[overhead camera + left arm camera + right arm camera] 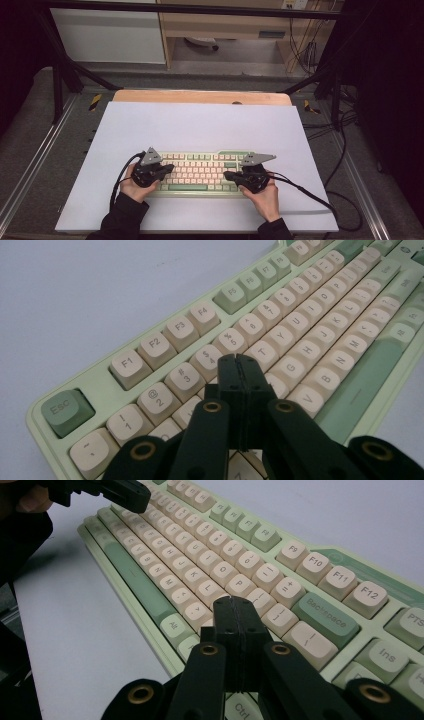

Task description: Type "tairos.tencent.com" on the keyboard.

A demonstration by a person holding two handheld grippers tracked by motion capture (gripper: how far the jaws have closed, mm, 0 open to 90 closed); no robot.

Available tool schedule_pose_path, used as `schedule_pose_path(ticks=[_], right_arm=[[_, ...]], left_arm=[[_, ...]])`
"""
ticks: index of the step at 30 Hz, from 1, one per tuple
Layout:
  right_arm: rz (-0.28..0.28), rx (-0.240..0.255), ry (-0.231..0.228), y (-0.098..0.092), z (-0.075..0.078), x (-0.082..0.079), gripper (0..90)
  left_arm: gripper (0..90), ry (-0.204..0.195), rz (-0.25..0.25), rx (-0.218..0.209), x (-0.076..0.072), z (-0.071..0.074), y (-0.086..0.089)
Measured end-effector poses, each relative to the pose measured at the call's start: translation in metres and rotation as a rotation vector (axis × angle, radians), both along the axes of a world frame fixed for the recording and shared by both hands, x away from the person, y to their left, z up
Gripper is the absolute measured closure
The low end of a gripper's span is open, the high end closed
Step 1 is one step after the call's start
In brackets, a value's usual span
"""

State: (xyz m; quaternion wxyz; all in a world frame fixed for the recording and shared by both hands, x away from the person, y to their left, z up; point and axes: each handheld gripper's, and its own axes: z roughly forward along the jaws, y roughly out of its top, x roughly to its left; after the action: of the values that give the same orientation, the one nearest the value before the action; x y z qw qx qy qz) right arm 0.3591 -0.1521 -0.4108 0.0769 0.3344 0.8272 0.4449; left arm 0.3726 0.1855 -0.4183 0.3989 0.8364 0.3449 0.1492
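Note:
A pale green keyboard (200, 172) with cream and green keys lies on the white table mat (200, 125), near its front edge. My left gripper (170, 168) hovers over the keyboard's left end, its jaws shut with nothing between them. In the left gripper view the closed tips (236, 359) sit just above the keyboard (310, 295), over the letter rows by the R and T keys. My right gripper (226, 175) is over the right end, also shut and empty. Its tips (231, 601) hang above the keyboard (210, 550) near the keys left of Backspace. The left gripper (142, 497) shows at the far end.
The mat covers a wooden table (200, 96) and has bare room behind and beside the keyboard. Black cables (300, 189) trail from both grippers off the mat. Dark frame bars (65, 70) and floor cables (345, 150) surround the table.

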Motion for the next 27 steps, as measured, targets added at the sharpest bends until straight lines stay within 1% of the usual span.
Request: schedule_pose_path(ticks=[4, 9, 27], right_arm=[[-0.001, 0.007, 0.005, 0.002, 0.000, 0.000, 90.0], [0.007, 0.006, 0.001, 0.007, 0.001, 0.000, 90.0], [0.053, -0.020, 0.001, 0.035, -0.001, -0.001, 90.0]], left_arm=[[89.8, 0.000, -0.001, -0.006, -0.002, 0.001, 0.004], [89.7, -0.001, -0.002, -0.012, -0.004, 0.003, 0.007], [89.7, 0.001, 0.008, -0.027, -0.007, 0.004, 0.020]])
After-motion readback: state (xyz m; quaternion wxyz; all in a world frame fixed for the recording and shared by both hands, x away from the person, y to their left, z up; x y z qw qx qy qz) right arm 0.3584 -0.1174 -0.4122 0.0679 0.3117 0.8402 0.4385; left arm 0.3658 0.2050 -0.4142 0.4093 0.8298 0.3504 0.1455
